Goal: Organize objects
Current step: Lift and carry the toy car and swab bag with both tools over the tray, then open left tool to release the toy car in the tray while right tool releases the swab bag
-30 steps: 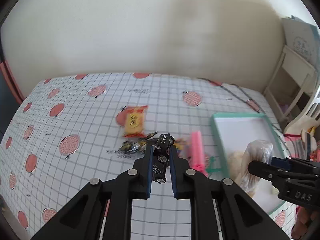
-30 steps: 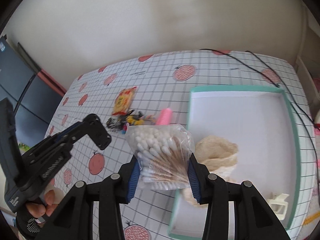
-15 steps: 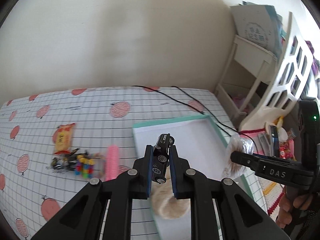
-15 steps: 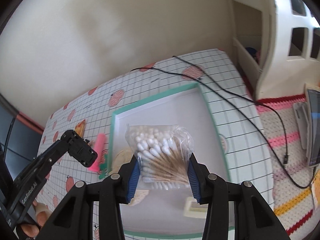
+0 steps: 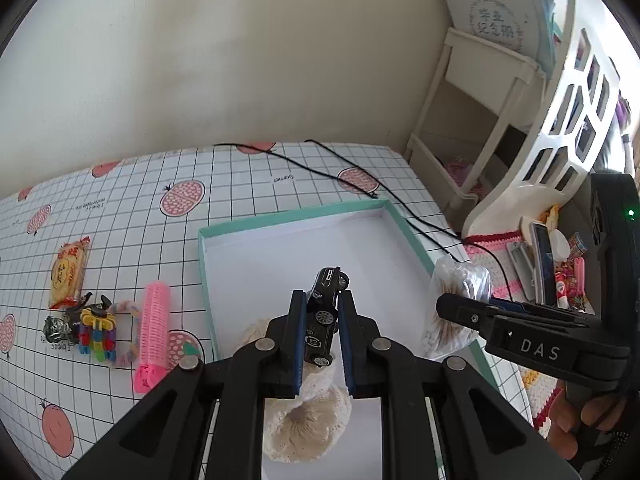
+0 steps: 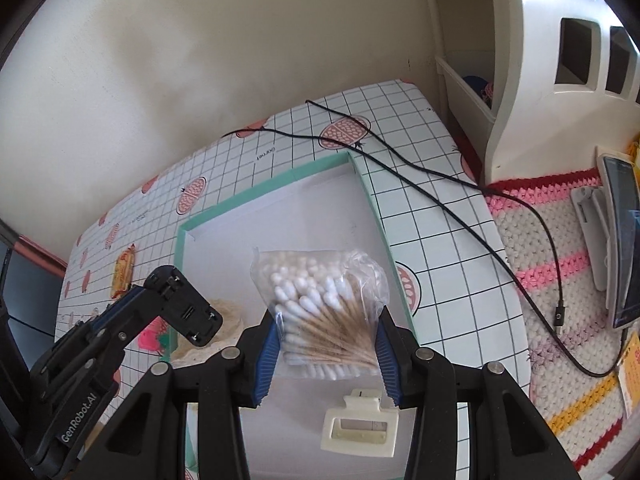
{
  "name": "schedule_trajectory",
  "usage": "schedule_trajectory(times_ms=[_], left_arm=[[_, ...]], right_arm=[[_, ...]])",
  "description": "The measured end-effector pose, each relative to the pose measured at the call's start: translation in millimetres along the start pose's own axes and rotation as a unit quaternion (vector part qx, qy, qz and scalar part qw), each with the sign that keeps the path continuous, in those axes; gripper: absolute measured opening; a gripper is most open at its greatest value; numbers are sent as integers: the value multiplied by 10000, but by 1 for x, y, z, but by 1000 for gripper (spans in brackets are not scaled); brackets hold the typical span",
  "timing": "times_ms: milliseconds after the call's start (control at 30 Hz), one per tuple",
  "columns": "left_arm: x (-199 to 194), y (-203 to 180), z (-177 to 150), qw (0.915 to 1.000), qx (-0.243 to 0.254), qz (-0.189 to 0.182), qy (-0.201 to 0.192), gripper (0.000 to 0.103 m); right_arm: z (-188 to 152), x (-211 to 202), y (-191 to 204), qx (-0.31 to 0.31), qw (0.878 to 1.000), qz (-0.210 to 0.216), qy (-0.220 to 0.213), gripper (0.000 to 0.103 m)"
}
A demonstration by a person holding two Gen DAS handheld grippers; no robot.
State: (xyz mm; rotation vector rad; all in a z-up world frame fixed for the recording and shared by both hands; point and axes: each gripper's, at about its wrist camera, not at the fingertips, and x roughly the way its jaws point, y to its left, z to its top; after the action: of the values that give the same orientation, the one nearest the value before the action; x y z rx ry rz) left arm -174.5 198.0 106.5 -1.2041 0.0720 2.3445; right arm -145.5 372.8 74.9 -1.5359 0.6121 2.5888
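Note:
My left gripper is shut on a black toy car, held nose-up above the white tray with a teal rim. Below it in the tray lies a cream crocheted piece. My right gripper is shut on a clear bag of cotton swabs, also over the tray. A cream hair claw clip lies in the tray under the right gripper. The swab bag shows at the tray's right rim in the left wrist view.
Left of the tray lie a pink hair roller, a colourful toy, a dark wrapped item and a snack packet. A black cable crosses the table's right side. A white shelf and a crocheted mat stand beyond the table's edge.
Both grippers have swung right from the pile of objects to over the tray, still holding the car and the swab bag.

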Motion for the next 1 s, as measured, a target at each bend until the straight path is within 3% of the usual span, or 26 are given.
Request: schedule_trajectory(times_ms=[667,1000], left_arm=[[65,33,18,9978,-542,314,213,17],[66,40,30,9974,-577,297,308,17]], right_arm=[[20,53,14,-232,9988,-335,254,49],[27,57,16,-348,9979,-485,253,49]])
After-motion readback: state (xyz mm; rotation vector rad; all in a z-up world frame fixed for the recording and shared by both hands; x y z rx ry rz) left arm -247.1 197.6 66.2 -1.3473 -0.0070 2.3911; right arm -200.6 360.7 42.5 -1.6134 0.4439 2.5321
